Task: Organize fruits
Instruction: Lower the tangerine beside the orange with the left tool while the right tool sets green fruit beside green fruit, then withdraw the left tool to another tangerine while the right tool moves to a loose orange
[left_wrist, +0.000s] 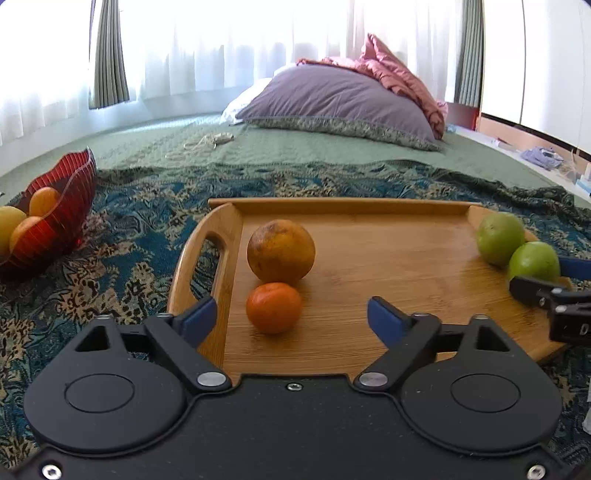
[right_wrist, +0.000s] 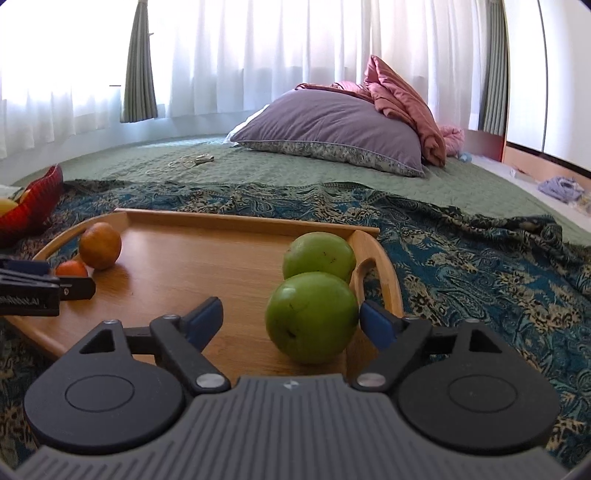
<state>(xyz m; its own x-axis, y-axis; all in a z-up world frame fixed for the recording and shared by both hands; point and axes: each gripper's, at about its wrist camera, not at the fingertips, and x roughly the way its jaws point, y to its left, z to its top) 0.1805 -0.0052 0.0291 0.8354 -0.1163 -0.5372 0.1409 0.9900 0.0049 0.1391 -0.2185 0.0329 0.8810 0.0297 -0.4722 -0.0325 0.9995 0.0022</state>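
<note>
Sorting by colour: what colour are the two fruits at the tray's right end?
Green, both; clearest in the right wrist view.

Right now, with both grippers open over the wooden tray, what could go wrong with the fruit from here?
The near green apple sits between the right gripper fingers, close to the right pad; withdrawing carelessly could nudge it. It sits against the far green apple beside the tray handle, so both may roll. The small orange rests against the large orange between the left gripper fingers; a bump could separate the pair.
</note>
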